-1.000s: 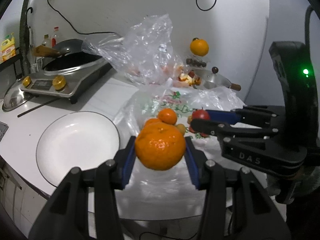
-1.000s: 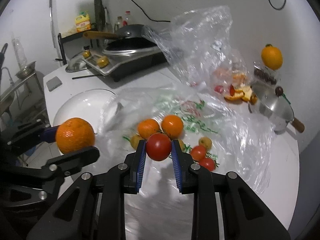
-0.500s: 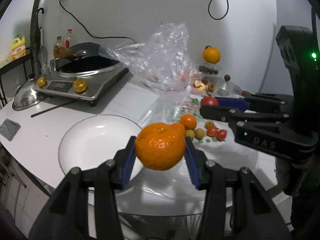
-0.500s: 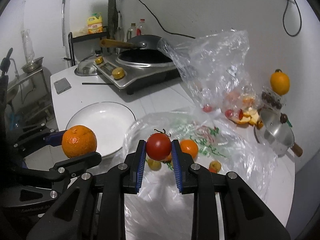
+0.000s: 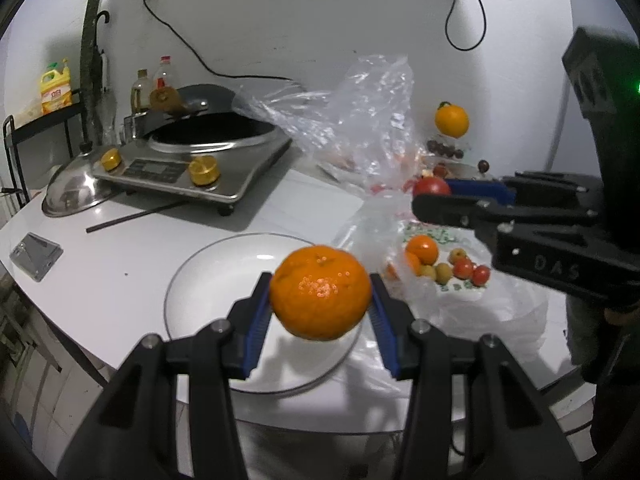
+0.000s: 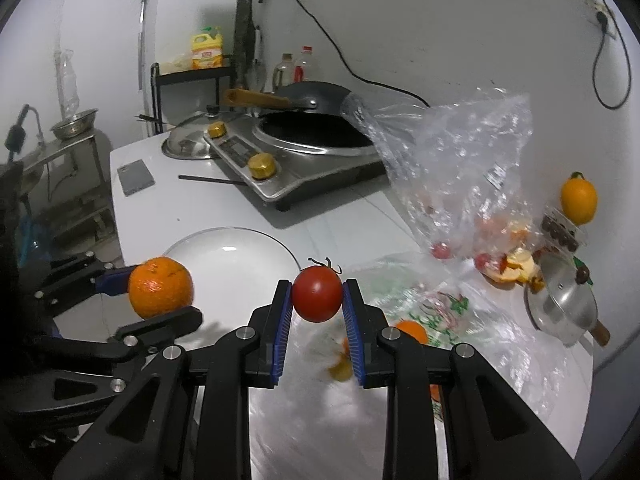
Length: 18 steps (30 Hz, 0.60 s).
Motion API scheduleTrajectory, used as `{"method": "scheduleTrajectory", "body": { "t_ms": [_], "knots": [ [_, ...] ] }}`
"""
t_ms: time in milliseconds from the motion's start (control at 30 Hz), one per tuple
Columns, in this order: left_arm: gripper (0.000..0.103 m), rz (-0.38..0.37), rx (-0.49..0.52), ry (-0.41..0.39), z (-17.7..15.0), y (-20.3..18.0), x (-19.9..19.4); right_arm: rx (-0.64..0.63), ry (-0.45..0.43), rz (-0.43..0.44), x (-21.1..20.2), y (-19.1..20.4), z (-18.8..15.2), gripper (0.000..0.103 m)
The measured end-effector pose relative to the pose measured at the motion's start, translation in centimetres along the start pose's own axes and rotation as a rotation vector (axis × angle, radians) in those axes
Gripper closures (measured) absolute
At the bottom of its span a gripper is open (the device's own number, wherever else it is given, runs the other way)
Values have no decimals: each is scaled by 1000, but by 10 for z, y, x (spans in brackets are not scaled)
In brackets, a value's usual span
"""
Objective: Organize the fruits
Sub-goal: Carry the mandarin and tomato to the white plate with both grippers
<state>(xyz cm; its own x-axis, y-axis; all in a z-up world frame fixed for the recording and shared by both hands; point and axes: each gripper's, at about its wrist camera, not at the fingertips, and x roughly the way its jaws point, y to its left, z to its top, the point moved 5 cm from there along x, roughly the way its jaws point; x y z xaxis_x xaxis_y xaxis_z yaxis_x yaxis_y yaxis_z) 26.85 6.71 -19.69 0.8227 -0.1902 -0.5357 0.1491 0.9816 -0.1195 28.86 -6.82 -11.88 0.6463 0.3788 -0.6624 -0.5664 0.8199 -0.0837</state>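
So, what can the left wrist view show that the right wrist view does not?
Only the left wrist view: two small red tomatoes on the printed bag. Only the right wrist view: a metal bowl on a side stand. Both show the white plate, the left gripper shut on the orange, and the right gripper shut on the tomato.

The white worktop [image 5: 120,280] carries a white plate [image 5: 208,280] near its front edge — empty, just beside a flattened plastic bag [image 5: 460,304] holding loose fruit. Toward the back edge sits an induction cooker [image 5: 192,168], with a steel lid [image 5: 74,196], a dark chopstick [image 5: 132,216] and a phone [image 5: 36,250] near the left edge.
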Motion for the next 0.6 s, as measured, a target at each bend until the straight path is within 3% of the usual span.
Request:
{"method": "scheduleTrajectory", "body": {
  "t_ms": [233, 600],
  "knots": [
    [56, 17, 12, -5, 6, 18, 1, -19, -34, 35, 9, 22, 23, 76],
    [56, 49, -5, -5, 9, 52, 10, -38, -5, 76, 43, 45, 33, 76]
  ]
}}
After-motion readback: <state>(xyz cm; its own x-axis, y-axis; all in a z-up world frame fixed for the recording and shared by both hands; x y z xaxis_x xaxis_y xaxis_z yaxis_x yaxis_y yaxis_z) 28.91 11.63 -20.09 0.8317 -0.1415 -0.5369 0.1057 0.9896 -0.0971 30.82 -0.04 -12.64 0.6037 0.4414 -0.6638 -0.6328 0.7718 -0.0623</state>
